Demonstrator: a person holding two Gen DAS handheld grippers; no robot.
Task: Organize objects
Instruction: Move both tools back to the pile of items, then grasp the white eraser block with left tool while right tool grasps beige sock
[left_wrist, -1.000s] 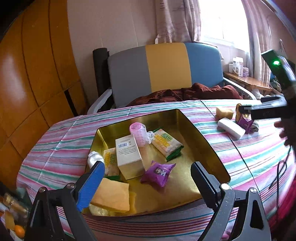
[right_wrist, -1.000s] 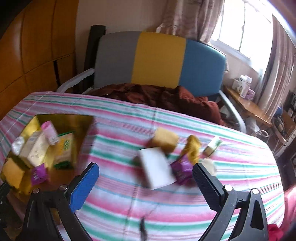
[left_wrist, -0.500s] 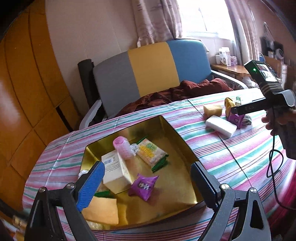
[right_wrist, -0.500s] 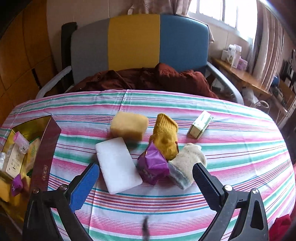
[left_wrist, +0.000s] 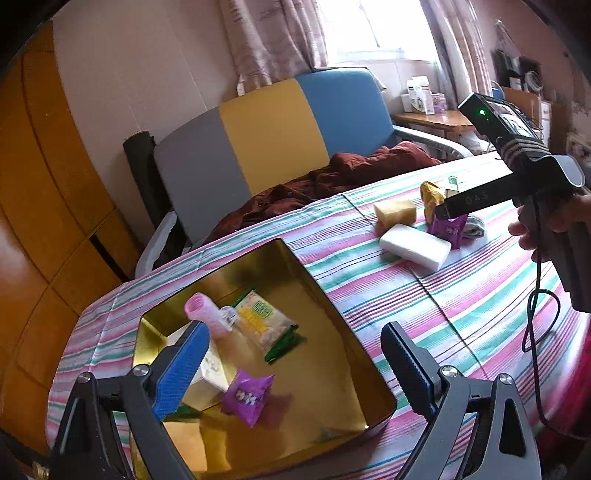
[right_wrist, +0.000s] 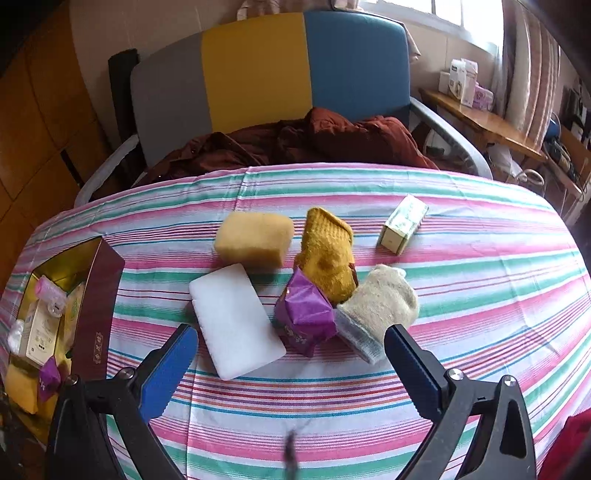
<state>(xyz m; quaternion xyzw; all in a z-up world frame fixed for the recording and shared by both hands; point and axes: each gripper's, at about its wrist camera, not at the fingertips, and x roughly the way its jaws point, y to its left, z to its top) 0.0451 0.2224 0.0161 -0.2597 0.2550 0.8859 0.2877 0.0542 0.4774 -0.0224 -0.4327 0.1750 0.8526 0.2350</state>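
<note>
The left claw (left_wrist: 291, 365) hangs with its fingers wide apart and nothing between them, above a gold box (left_wrist: 334, 314) that sits on the striped desk (left_wrist: 461, 295). Just beyond its left finger lie a pink roller (left_wrist: 203, 308) and a yellow-green snack packet (left_wrist: 264, 321). A cream carton (left_wrist: 208, 373) is partly hidden behind that finger. Between the fingers, close in, lies a purple packet (left_wrist: 247, 395).

The right claw (right_wrist: 291, 367) is also spread wide and empty, poised over a loose cluster on the desk. Directly ahead of its left finger lies a white block (right_wrist: 234, 319), flat on the cloth. Beyond that is a yellow sponge (right_wrist: 255, 238), close to the block's far end. In the middle of the gap sits a purple pouch (right_wrist: 304, 312), leaning against a mustard sock (right_wrist: 328, 254) behind it. A cream sock (right_wrist: 380, 304) lies just ahead of the right finger, touching the pouch. Farther out to the right, apart from the rest, stands a small green-and-white carton (right_wrist: 402, 223). The box is far off to the left of this claw, at the desk's edge. In the left view a hand (left_wrist: 546, 227) grips the right tool's handle.
</note>
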